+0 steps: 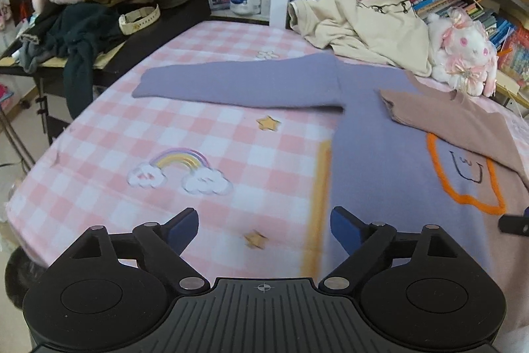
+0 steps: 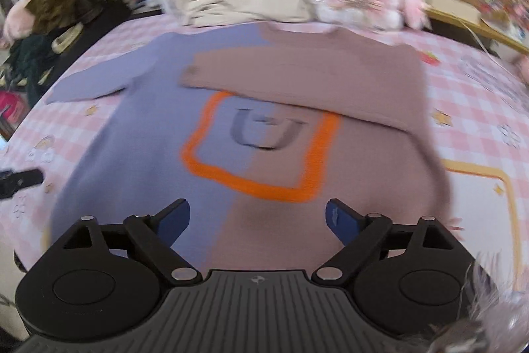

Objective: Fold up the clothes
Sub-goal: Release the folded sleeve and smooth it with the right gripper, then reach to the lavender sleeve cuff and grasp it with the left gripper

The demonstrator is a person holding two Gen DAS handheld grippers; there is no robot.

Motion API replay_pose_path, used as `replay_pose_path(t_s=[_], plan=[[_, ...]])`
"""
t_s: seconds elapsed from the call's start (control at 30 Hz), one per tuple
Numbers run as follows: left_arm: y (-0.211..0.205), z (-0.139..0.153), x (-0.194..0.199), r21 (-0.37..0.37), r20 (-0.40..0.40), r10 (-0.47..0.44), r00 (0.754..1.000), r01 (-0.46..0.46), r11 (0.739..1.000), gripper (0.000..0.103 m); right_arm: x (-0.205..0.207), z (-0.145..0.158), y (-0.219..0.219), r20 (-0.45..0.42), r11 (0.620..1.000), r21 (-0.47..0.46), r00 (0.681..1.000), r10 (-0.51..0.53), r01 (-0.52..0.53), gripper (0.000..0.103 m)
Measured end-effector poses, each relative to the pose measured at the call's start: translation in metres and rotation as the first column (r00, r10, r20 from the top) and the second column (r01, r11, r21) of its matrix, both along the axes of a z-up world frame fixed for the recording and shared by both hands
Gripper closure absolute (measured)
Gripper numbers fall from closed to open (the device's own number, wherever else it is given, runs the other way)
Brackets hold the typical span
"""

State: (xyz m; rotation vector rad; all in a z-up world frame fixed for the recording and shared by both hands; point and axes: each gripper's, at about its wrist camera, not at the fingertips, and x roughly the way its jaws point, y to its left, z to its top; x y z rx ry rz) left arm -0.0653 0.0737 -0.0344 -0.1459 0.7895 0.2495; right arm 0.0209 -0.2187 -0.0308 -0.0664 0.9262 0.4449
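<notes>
Sweater: the purple-and-brown sweater [image 2: 211, 128] lay flat on the checked bed cover [image 1: 139, 138]; its brown sleeve [image 2: 297, 78] was folded across the chest, its purple sleeve [image 1: 231, 85] stretched out sideways.
Left gripper [image 1: 264, 232]: jaws wide apart, nothing between them, above the cover beside the sweater's hem.
Right gripper [image 2: 258, 222]: spread wide, empty, over the sweater's lower part.
Open room: bare cover left of the sweater.
Hard to make out: right view blurred.
Back edge: cream garment [image 1: 360, 28], plush rabbit [image 1: 463, 55].

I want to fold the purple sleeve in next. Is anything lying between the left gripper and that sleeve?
Nothing visible does. The left gripper hangs open over bare checked bedsheet, and the purple sleeve lies flat beyond it. The clothes pile and plush rabbit sit farther back, off that path.
</notes>
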Motion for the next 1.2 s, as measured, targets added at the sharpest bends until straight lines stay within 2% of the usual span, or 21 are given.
replay_pose_path(t_s=[0.17, 0.33, 0.5, 0.7, 0.83, 0.97, 1.13, 1.2], plan=[[0.039, -0.003, 0.001, 0.014, -0.011, -0.054, 0.998, 0.054, 0.998, 0.014, -0.019, -0.007, 0.06, 0.001, 0.998, -0.018, 0.998, 0.057, -0.057, 0.013], [0.082, -0.001, 0.007, -0.028, -0.024, -0.038, 0.999, 0.037, 0.999, 0.014, -0.034, -0.007, 0.104, -0.006, 0.992, -0.051, 0.994, 0.112, -0.112, 0.013], [0.123, 0.001, 0.024, -0.049, 0.029, -0.009, 1.0, 0.011, 0.999, 0.014, -0.036, 0.004, 0.127, 0.048, 0.991, -0.071, 0.992, 0.117, -0.114, 0.013], [0.17, -0.001, 0.065, -0.114, 0.125, 0.092, 0.988, -0.077, 0.99, 0.016, -0.037, 0.011, 0.134, 0.075, 0.992, -0.105, 0.994, 0.08, -0.072, 0.013], [0.201, -0.013, 0.093, -0.203, 0.128, 0.19, 0.973, -0.161, 0.966, 0.025, -0.04, 0.012, 0.129, 0.074, 0.989, -0.142, 0.996, 0.041, -0.03, 0.013], [0.217, -0.024, 0.107, -0.237, 0.121, 0.244, 0.962, -0.211, 0.948, 0.025, -0.041, 0.015, 0.121, 0.087, 0.985, -0.168, 0.996, -0.01, 0.024, 0.013], [0.219, -0.031, 0.118, -0.261, 0.152, 0.254, 0.955, -0.209, 0.942, 0.03, -0.042, 0.015, 0.116, 0.086, 0.981, -0.189, 0.996, -0.037, 0.053, 0.013], [0.217, -0.033, 0.123, -0.312, 0.17, 0.251, 0.953, -0.19, 0.931, 0.031, -0.042, 0.014, 0.116, 0.084, 0.979, -0.195, 0.996, -0.037, 0.053, 0.013]])
